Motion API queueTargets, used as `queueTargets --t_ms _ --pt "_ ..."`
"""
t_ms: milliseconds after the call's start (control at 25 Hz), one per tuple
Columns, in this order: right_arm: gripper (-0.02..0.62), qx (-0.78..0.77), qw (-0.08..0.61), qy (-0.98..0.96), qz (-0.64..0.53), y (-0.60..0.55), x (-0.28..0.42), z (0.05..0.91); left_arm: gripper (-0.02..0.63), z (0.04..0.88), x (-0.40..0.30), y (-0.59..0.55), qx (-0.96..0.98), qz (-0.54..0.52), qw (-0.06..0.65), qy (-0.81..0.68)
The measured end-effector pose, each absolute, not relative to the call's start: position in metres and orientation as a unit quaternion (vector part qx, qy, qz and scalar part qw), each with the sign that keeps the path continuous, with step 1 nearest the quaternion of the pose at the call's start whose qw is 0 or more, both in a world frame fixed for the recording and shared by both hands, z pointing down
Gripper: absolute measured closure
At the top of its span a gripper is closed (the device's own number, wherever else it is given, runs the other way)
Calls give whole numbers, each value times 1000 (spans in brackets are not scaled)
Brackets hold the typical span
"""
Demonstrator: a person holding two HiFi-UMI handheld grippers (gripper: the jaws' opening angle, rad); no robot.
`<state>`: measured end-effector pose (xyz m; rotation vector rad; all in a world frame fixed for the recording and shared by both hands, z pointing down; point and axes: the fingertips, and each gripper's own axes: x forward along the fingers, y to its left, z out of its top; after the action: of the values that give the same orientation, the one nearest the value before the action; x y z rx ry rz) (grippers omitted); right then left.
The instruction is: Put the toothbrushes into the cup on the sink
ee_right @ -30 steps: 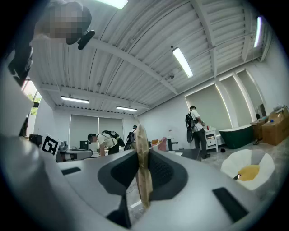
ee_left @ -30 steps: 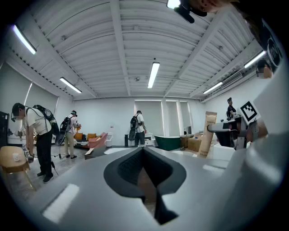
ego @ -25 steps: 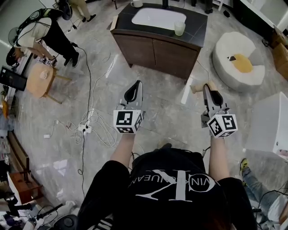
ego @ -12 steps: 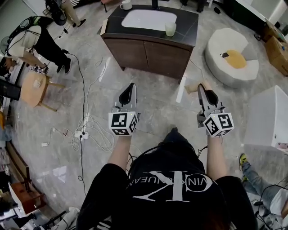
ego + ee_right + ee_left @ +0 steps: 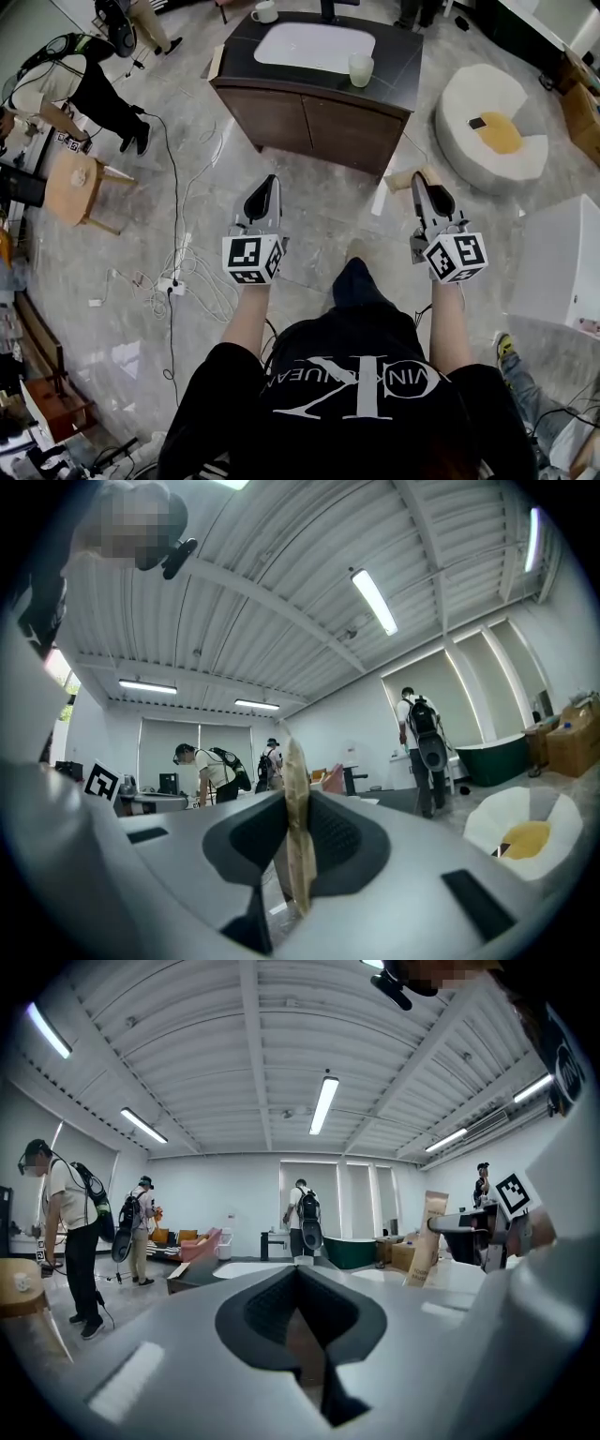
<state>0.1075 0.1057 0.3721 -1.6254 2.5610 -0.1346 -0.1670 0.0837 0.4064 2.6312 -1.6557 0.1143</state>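
Note:
A pale cup [image 5: 360, 69] stands on the dark sink top at the right of the white basin [image 5: 309, 45], far ahead of both grippers. My right gripper [image 5: 424, 187] is shut on a flat tan cardboard toothbrush pack [image 5: 409, 178], which sticks out to the left past the jaws. In the right gripper view the pack [image 5: 295, 817] stands edge-on between the black pads. My left gripper [image 5: 266, 192] is held level with it, jaws together with nothing between them. From the left gripper view the pack [image 5: 424, 1241] shows at the right.
The brown sink cabinet [image 5: 309, 117] stands on a grey marble floor. A white mug [image 5: 263, 11] sits at the sink's far left corner. A white beanbag seat [image 5: 492, 122] lies right, a white box [image 5: 562, 258] nearer right, cables [image 5: 187, 262] and a wooden stool [image 5: 80, 183] left. People [image 5: 75, 75] stand at left.
The person has stepped forward, a foot now showing between the grippers. Both grippers keep the same pose and the pack stays in the right one.

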Motion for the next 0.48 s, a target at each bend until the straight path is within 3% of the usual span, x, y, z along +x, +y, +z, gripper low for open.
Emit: queueTargets --t_ms 480 --pt "522 -514 45 854 -63 -3 116 382 595 410 -139 -12 848 44 18 -528"
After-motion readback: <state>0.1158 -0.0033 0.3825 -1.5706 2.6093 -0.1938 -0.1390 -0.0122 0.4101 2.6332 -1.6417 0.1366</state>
